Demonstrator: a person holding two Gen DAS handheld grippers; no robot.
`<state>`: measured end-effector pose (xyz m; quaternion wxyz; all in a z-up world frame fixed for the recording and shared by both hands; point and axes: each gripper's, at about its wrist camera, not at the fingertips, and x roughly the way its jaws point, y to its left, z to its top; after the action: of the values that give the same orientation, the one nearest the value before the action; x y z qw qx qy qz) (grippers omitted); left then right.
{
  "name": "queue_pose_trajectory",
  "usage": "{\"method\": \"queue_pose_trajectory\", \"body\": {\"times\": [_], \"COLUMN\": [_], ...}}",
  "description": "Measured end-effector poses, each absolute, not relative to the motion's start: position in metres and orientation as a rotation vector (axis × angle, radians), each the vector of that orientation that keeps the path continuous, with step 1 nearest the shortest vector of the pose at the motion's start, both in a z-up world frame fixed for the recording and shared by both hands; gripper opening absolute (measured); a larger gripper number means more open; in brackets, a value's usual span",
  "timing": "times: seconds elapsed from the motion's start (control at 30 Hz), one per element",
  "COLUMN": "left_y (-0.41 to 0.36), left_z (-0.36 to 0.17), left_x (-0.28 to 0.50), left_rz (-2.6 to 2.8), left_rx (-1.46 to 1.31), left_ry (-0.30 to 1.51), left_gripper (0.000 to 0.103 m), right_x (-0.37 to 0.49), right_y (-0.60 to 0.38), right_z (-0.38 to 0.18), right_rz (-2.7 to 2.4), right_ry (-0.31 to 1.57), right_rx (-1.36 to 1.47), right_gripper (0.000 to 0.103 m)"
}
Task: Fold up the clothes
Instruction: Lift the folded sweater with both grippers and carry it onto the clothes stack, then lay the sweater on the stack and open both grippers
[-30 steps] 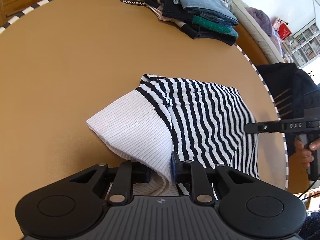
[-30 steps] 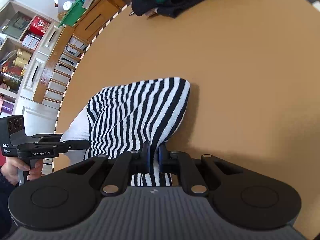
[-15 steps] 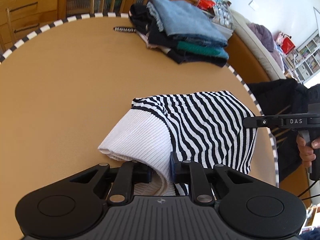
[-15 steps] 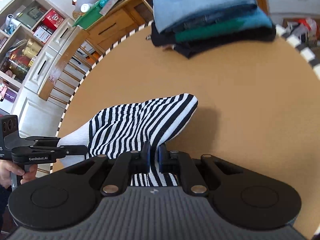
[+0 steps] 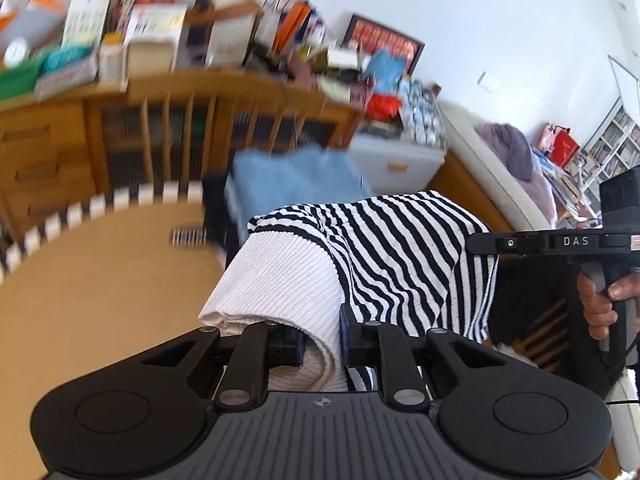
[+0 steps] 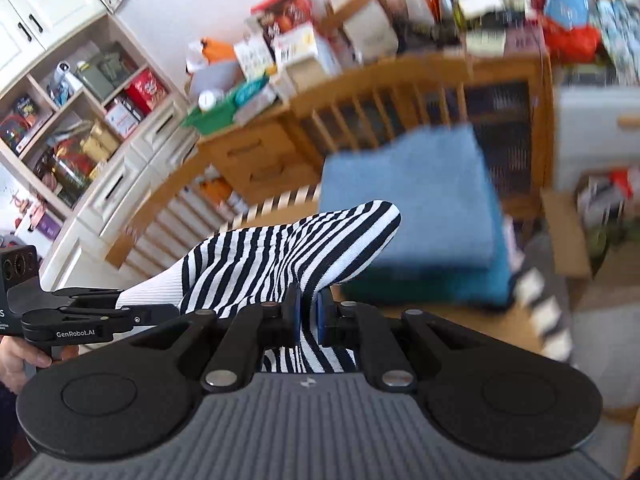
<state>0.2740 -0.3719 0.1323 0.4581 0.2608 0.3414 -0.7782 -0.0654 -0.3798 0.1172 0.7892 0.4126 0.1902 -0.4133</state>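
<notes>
1. folded striped top (image 5: 392, 264) hangs above the table (image 5: 88, 280), near the folded pile (image 6: 412, 208).
2. left gripper (image 5: 320, 340) and right gripper (image 6: 307, 312) each pinch an edge.
3. soft, light knit; likely sags unless held at both ends.

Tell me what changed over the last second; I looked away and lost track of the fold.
Both grippers lifted the striped top off the table and carried it toward the folded stack; the views tilted up to the sideboard. Unchanged: the left gripper and right gripper stay shut on the top, and the stack has not moved.
</notes>
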Motion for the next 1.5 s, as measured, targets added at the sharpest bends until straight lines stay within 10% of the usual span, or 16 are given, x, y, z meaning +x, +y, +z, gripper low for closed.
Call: {"method": "queue_pose_trajectory", "body": {"times": [0.27,0.33,0.43,0.7,1.07,1.2,1.4,1.5], "left_y": [-0.525,-0.55,-0.551,-0.495,-0.452,-0.441,-0.419,-0.411], "left_z": [0.104,0.072,0.049,0.024,-0.025,-0.009,0.017,0.017], "left_x": [0.228,0.225,0.235,0.205,0.162,0.176,0.162,0.156], "left_rz": [-1.774,-1.557,-1.356,-1.681,-1.717,-1.638,-1.6,-1.579], "left_rx": [0.58,0.601,0.513,0.327,0.558,0.533,0.559,0.585], "left_ry": [0.829,0.775,0.7,0.708,0.648,0.685,0.645,0.607], "left_gripper": [0.031,0.043,0.038,0.032,0.029,0.05,0.092,0.097], "right_x": [-0.095,-0.098,-0.106,-0.109,-0.075,-0.077,-0.067,-0.061], "right_y": [-0.529,-0.562,-0.572,-0.508,-0.462,-0.442,-0.397,-0.384], "right_z": [0.083,0.042,0.004,-0.004,-0.045,-0.023,0.0,0.001], "right_rz": [-0.962,-1.156,-1.295,-1.067,-1.08,-1.163,-1.242,-1.287], "right_ry": [0.427,0.496,0.538,0.311,0.619,0.538,0.425,0.402], "right_rx": [0.929,0.977,0.937,0.718,0.505,0.537,0.506,0.49], "right_gripper": [0.015,0.062,0.042,0.04,0.024,0.032,0.083,0.089]}}
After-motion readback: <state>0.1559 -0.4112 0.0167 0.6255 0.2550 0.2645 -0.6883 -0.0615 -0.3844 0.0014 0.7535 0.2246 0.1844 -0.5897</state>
